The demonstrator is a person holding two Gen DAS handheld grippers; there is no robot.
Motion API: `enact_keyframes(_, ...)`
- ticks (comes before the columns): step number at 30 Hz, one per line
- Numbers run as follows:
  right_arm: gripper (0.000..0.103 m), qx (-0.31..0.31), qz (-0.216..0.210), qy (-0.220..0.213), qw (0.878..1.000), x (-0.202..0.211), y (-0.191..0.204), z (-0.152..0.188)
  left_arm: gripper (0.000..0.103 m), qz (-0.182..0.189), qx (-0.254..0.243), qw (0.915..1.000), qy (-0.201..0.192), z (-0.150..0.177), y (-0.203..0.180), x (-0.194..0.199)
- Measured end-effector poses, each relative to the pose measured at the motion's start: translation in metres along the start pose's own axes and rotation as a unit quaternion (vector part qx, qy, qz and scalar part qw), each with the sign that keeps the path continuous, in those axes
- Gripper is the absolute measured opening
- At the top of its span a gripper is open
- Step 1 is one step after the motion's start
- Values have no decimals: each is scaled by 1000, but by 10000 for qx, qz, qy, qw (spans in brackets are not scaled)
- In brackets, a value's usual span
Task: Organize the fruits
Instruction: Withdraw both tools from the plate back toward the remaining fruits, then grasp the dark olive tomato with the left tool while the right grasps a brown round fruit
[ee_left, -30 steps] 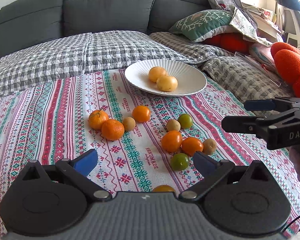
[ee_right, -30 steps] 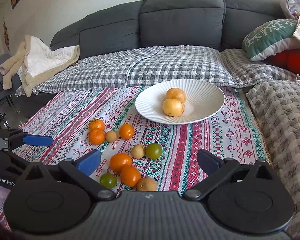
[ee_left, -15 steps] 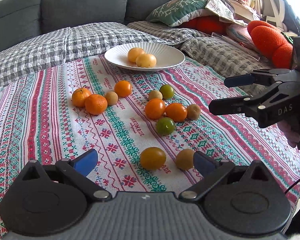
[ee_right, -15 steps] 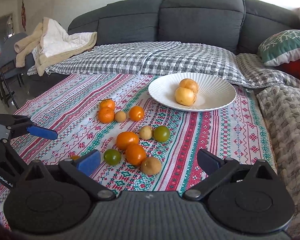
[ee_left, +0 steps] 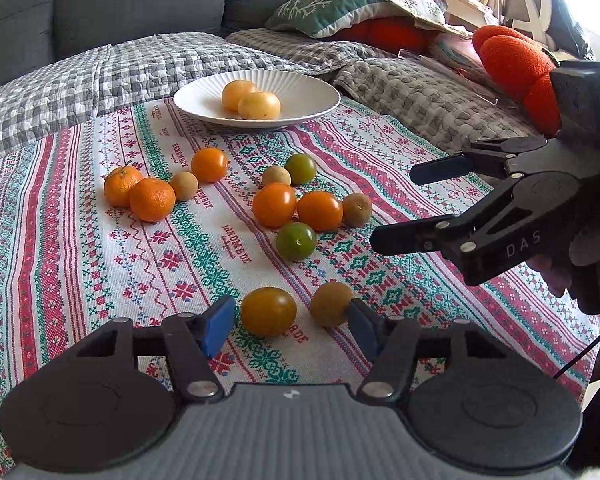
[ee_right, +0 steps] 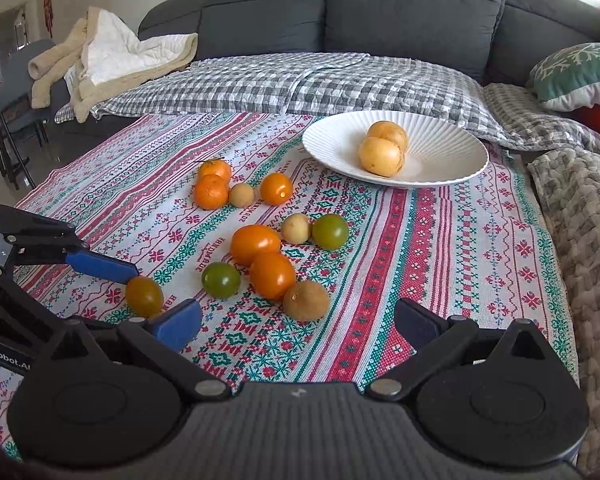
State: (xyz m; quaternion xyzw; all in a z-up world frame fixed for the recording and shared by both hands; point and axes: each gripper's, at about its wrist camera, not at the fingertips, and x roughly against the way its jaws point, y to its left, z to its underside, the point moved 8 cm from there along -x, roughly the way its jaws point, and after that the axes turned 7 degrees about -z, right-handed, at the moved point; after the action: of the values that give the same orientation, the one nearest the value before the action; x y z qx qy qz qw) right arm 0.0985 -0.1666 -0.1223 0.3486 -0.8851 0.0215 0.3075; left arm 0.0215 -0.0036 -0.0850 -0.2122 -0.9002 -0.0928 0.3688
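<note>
The left tool (ee_left: 288, 322) is held wide open and low over the patterned cloth (ee_left: 204, 236), with a yellow-orange tomato (ee_left: 268, 311) and a brown fruit (ee_left: 331, 304) lying between its blue pads, gripped by neither; the right pad may be touching the brown fruit. The right tool (ee_left: 396, 204) is also spread open and empty. Two yellow fruits (ee_right: 384, 148) are seen on the white plate (ee_right: 452, 152); the rest are scattered on the cloth.
</note>
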Motion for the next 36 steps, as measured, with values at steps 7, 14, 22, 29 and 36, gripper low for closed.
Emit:
enact_keyframes(7, 82, -136, 277, 303, 9991, -13, -17, 7, 37, -114, -54, 9997, 200, 2, 6, -1)
enact_keyframes(14, 69, -184, 372, 315, 9986, -20, -21, 5, 33, -213, -36, 9995, 247, 1, 6, -7)
enact_keyframes(22, 50, 13, 329, 282, 9991, -28, -9, -1, 20, -274, -97, 9992, 274, -1, 2, -13)
enact_keyframes(29, 26, 231, 285, 284, 9989, -32, -1, -6, 20, -341, -73, 9989, 298, -1, 2, -13)
enact_keyframes(36, 26, 186, 248, 300, 9991, -31, -2, -8, 20, -417, 91, 9987, 291, -5, 7, -12)
